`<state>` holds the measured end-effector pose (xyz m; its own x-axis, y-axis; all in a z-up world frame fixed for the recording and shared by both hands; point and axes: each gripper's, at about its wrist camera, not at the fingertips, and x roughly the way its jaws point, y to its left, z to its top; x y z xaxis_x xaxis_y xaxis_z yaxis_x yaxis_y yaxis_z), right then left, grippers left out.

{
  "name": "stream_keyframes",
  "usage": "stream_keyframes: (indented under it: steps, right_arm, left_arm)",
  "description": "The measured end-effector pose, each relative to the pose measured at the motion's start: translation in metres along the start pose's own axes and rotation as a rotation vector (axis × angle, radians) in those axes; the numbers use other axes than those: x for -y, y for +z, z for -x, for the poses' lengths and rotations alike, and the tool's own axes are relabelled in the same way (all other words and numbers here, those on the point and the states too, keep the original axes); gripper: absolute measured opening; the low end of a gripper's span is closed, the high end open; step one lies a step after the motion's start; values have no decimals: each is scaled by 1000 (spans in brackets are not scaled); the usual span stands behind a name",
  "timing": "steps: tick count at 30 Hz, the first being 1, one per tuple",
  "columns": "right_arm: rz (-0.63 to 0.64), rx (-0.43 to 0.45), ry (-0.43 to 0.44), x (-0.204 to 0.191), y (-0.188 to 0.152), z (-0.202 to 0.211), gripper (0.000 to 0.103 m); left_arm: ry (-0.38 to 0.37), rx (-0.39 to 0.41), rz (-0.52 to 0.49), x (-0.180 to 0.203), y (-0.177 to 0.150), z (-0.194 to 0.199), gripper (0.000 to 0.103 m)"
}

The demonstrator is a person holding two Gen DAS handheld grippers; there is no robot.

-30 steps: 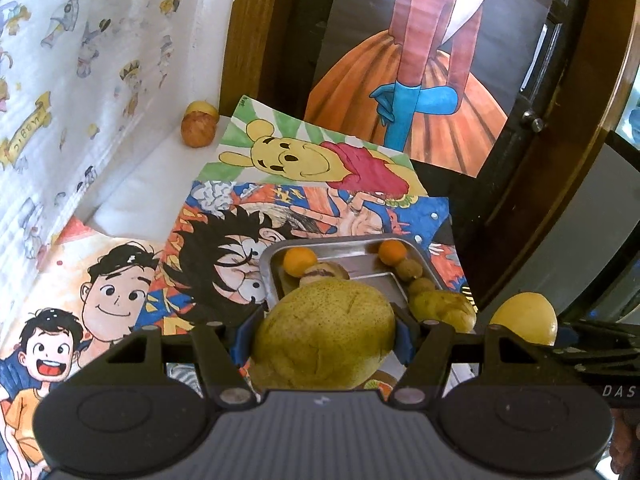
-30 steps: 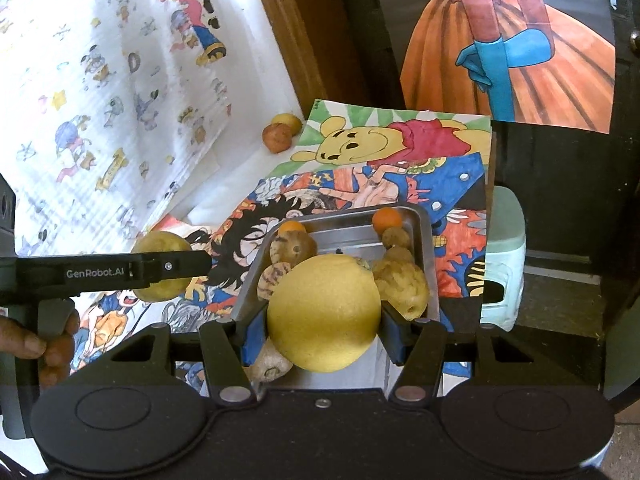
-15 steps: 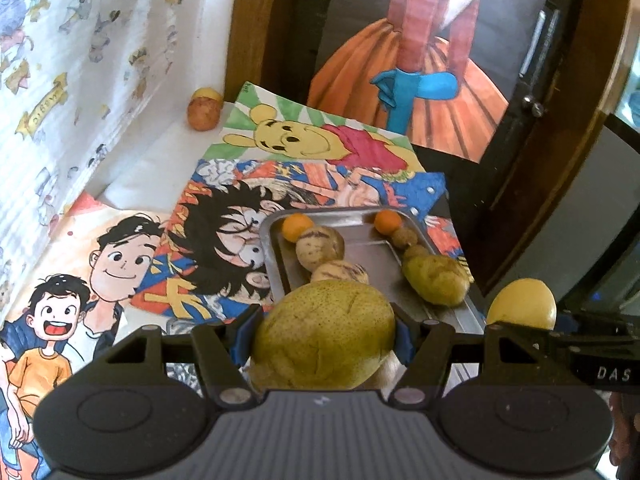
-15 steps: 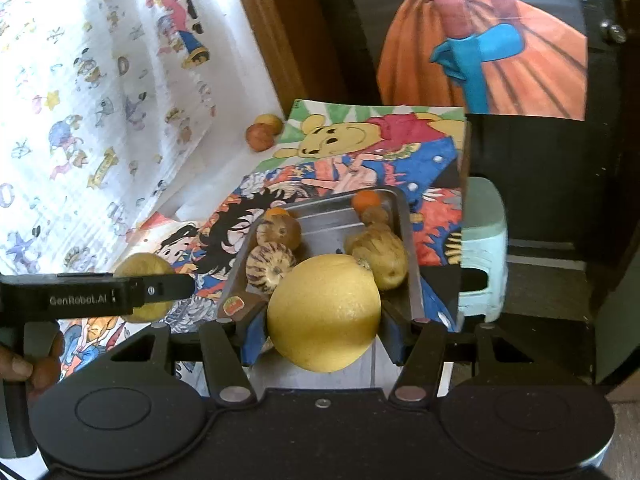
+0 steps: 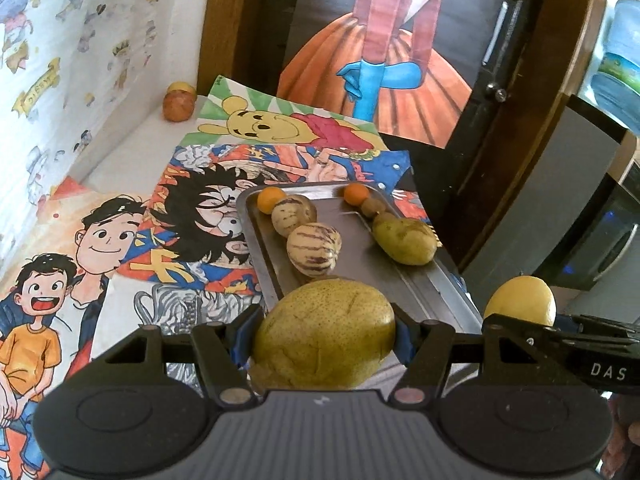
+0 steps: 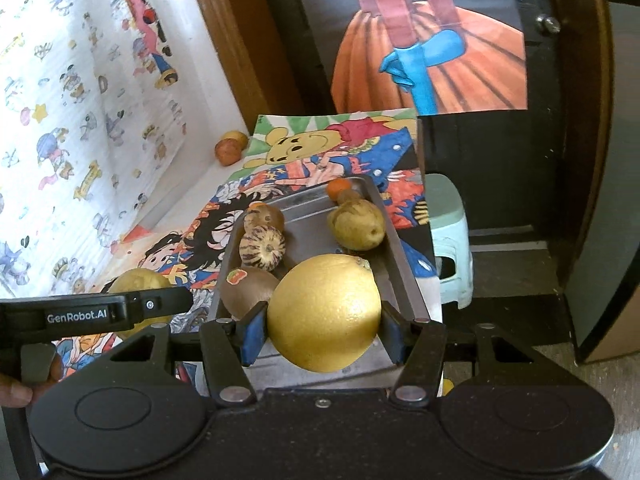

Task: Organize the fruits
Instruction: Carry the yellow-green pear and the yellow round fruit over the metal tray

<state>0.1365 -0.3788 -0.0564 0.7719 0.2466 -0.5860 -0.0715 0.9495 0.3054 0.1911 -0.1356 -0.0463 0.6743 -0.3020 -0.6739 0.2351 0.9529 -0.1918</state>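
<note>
My left gripper (image 5: 324,334) is shut on a greenish-yellow pear (image 5: 324,336), held above the near end of a metal tray (image 5: 348,236). My right gripper (image 6: 324,316) is shut on a smooth yellow citrus fruit (image 6: 326,312), also over the tray's near end (image 6: 304,216). The tray holds two striped melons (image 5: 314,250), two small oranges (image 5: 356,193), small brown fruits, a green-yellow mango (image 5: 406,238) and a kiwi with a sticker (image 6: 248,290). Each gripper shows in the other's view: the right one with its citrus (image 5: 520,300), the left one with its pear (image 6: 136,280).
The tray lies on cartoon posters (image 5: 192,200) covering the table. Two fruits (image 5: 179,104) sit in the far left corner by the papered wall. A pale green stool (image 6: 448,240) stands right of the table, in front of a dark door with a poster (image 6: 432,40).
Both grippers have pulled back and risen from the tray with their fruits still held. More of the tray's contents, including the kiwi, have come into view.
</note>
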Motion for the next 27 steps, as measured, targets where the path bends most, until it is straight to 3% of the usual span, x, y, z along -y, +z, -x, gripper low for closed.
stream_keyframes:
  steps: [14,27]
  right_arm:
    - [32,-34,-2,35,1,1,59]
    - [166,-77,116,68,47,-42,59]
  left_arm:
    - [-10,-52,-31,24,-17,-9,69]
    - [29,-64,29,45,-15,-46,69]
